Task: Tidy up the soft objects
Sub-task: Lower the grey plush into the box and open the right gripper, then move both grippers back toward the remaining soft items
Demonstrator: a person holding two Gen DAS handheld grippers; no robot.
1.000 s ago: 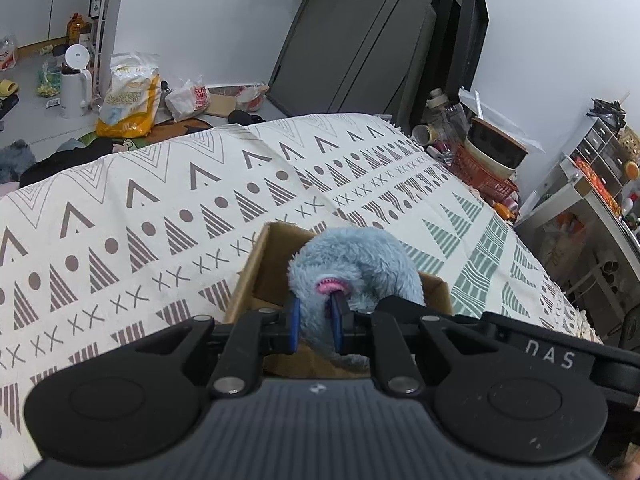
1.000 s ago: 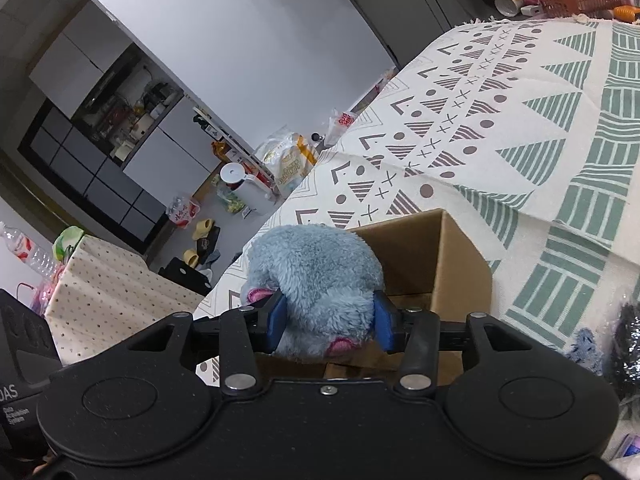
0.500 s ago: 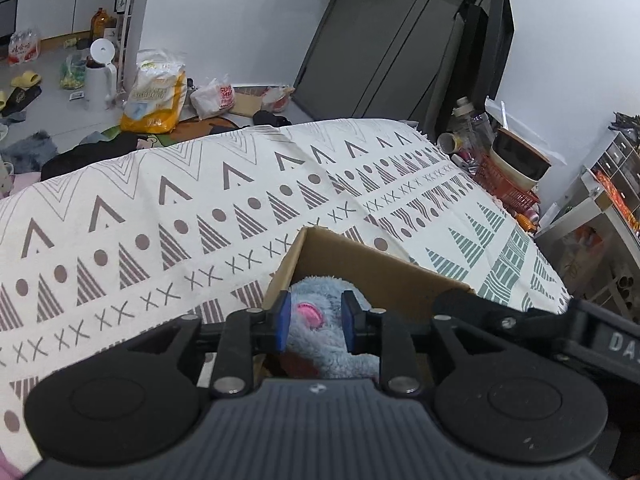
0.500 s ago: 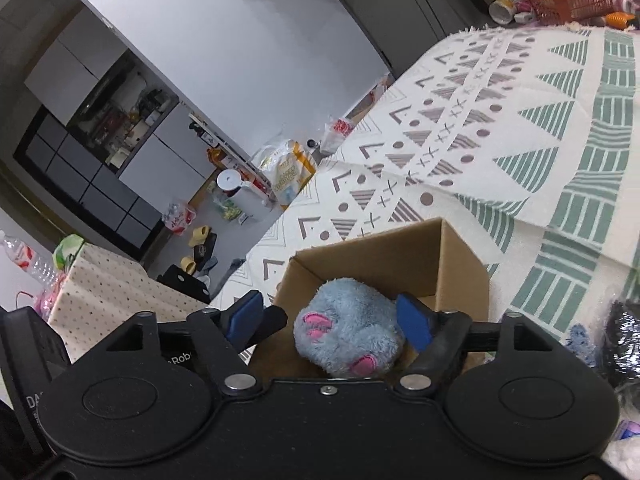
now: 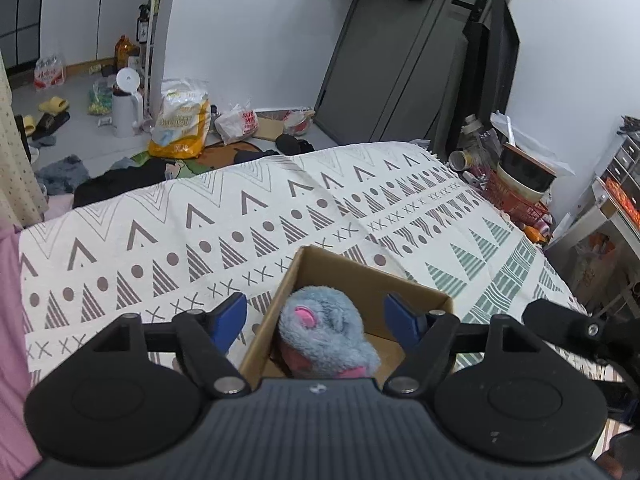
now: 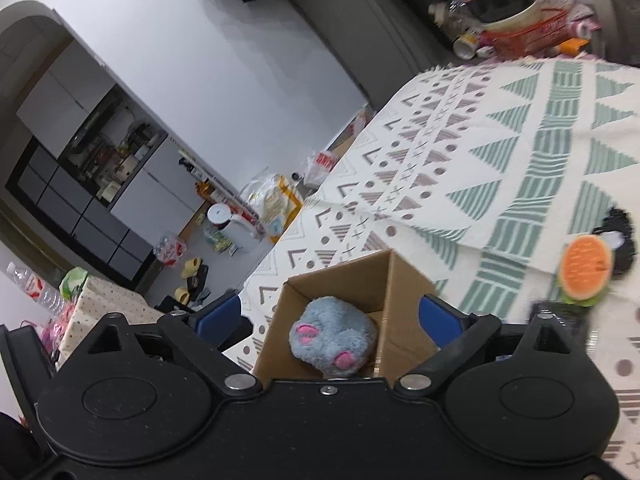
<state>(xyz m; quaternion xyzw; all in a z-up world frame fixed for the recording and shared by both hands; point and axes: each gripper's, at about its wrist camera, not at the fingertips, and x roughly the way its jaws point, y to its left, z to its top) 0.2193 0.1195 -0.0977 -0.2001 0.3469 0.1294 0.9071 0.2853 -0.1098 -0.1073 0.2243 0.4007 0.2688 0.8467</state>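
A grey-blue plush (image 5: 326, 330) with pink patches lies inside the open box (image 5: 362, 276), which sits on the patterned cloth (image 5: 200, 232) covering the table. The left gripper (image 5: 316, 318) hangs above the box with its jaws spread wide, one blue pad on each side of the box, holding nothing. The right gripper (image 6: 330, 318) hangs over the same box, jaws also wide and empty (the plush (image 6: 334, 338) shows between its pads, lower down, in the box (image 6: 360, 276)). Well to the right on the cloth (image 6: 500, 152) lies an orange-and-green soft toy (image 6: 584, 276), beside a black fuzzy item (image 6: 620, 236), both blurred.
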